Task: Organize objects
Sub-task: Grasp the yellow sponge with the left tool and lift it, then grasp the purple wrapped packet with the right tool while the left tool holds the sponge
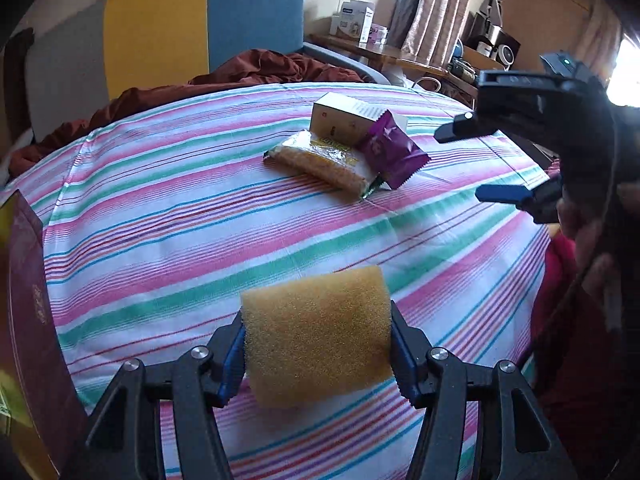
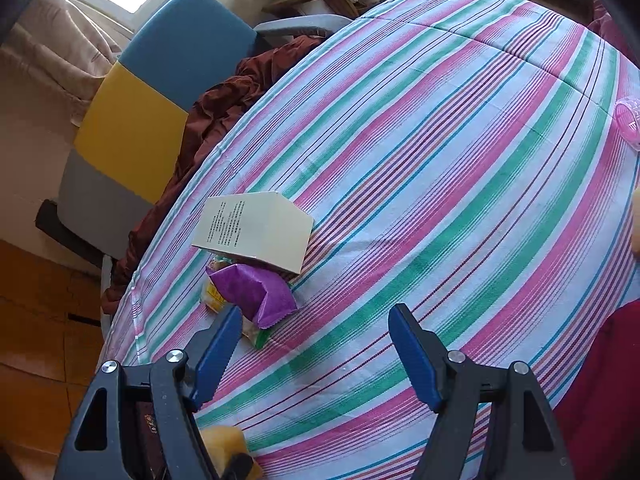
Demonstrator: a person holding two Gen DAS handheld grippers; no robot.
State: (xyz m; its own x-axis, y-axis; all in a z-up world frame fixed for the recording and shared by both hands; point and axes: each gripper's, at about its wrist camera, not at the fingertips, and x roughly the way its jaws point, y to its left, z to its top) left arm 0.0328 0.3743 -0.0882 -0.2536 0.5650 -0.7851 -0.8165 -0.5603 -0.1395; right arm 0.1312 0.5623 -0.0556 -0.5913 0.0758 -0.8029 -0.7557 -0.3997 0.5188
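- While the left gripper point(image 1: 316, 344) is clamped on the yellow sponge point(image 1: 316, 332) above the striped tablecloth point(image 1: 200, 208), the sponge is picked but not yet placed.
- The right gripper point(image 2: 316, 354) hangs with jaws apart and empty, near the pile.
- The cream box point(image 2: 256, 228), purple packet point(image 2: 256, 290) and clear snack packet point(image 1: 320, 162) lie touching in one cluster, seemingly gathered.
- The dark red box point(image 1: 28, 300) at the table edge looks like the likely destination; that is a guess.
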